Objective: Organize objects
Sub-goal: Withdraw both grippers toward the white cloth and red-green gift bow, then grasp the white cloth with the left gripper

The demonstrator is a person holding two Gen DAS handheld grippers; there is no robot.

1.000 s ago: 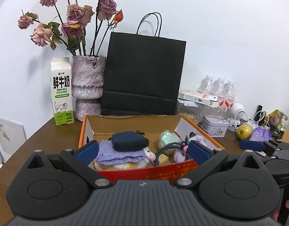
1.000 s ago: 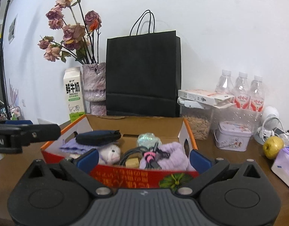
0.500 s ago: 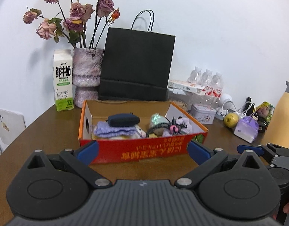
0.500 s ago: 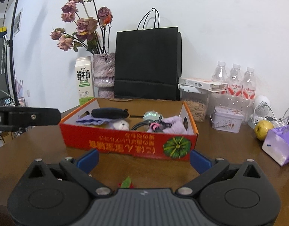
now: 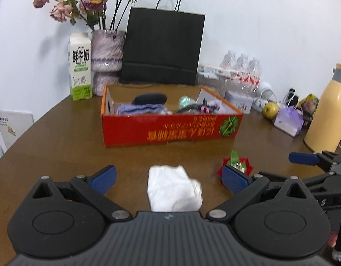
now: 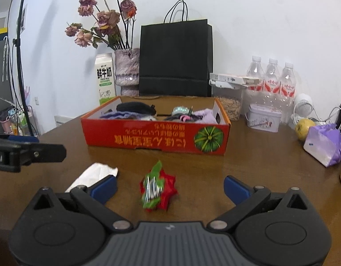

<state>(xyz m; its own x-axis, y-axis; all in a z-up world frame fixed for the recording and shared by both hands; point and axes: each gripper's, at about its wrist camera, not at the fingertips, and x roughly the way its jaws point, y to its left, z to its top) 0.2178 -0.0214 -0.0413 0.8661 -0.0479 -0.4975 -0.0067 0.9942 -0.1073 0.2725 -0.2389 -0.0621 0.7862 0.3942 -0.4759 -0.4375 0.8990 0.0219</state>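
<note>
Both grippers have drawn back from the red cardboard box point(image 5: 170, 130) since the earlier frames, so that bare tabletop and two loose items have come into view in front of it. The left gripper point(image 5: 168, 178) has its fingers spread wide, holding nothing; a crumpled white tissue point(image 5: 173, 188) lies on the brown table point(image 5: 59, 137) between them, near the front edge. The right gripper point(image 6: 169, 186) is likewise spread and empty, with a red and green foil ornament point(image 6: 158, 186) lying between its fingers, apart from both pads. In the right wrist view the tissue point(image 6: 92, 175) lies just beside the left-hand pad. The box stands toward the middle of the table, its printed side facing the cameras, and contains a dark pouch point(image 6: 136, 107), purple knitted cloth point(image 5: 137, 108) and a coiled cable point(image 6: 183, 117). Behind it, along the rear edge by the wall, stand a milk carton point(image 5: 79, 66), a vase of dried roses point(image 5: 106, 59) and a black paper bag point(image 5: 162, 48). Toward the right edge are water bottles point(image 6: 271, 82), a tin point(image 6: 263, 117), an apple point(image 6: 304, 128) and a yellow flask point(image 5: 328, 110).
</note>
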